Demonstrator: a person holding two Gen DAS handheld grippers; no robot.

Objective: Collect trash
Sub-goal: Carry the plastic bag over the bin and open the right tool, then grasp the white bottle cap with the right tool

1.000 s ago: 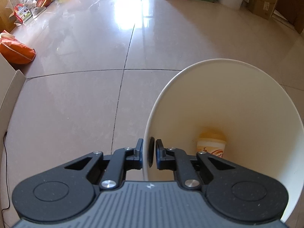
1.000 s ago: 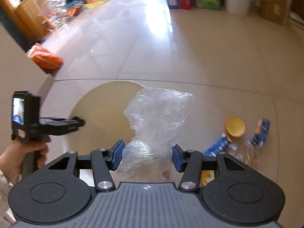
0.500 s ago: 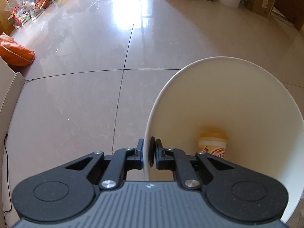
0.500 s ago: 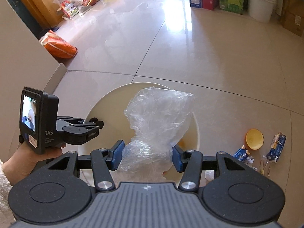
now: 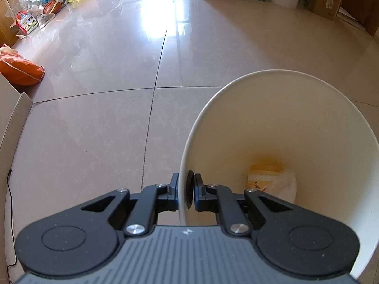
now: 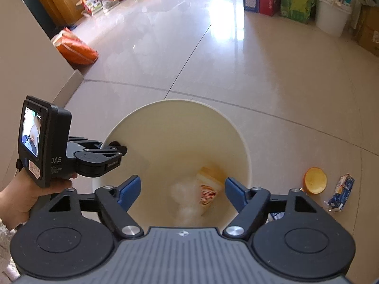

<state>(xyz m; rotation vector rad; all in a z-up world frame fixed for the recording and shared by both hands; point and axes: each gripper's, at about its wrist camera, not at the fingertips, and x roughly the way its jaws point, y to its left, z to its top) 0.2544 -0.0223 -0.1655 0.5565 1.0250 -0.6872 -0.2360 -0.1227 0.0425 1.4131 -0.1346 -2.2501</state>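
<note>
The left gripper [image 5: 185,191] has its two fingers pinched tight on the near rim of the cream bin [image 5: 296,118], one finger outside the wall and one inside, which looks like a way to steady the bin and tip its mouth toward the other hand so trash can go straight in. The right gripper [image 6: 182,189] hangs over the open mouth with its blue-tipped fingers [image 6: 129,189] spread wide and nothing between them; held above the opening like that, it reads as placed for a drop into the bin rather than a reach for anything. Down at the bottom lie a crumpled clear plastic bag [image 6: 183,197] and, touching it, a paper cup [image 6: 208,188] on its side with red print. From the right wrist view the person's hand [image 6: 30,194] is wrapped round the left tool's handle at the bin's left edge. On the tiled floor [image 6: 272,82] just to the right of the bin more trash waits: an orange lid [image 6: 315,180] and beside it a small blue carton [image 6: 341,193], likely the next things to pick up. Boxes and bags line the far walls.
</note>
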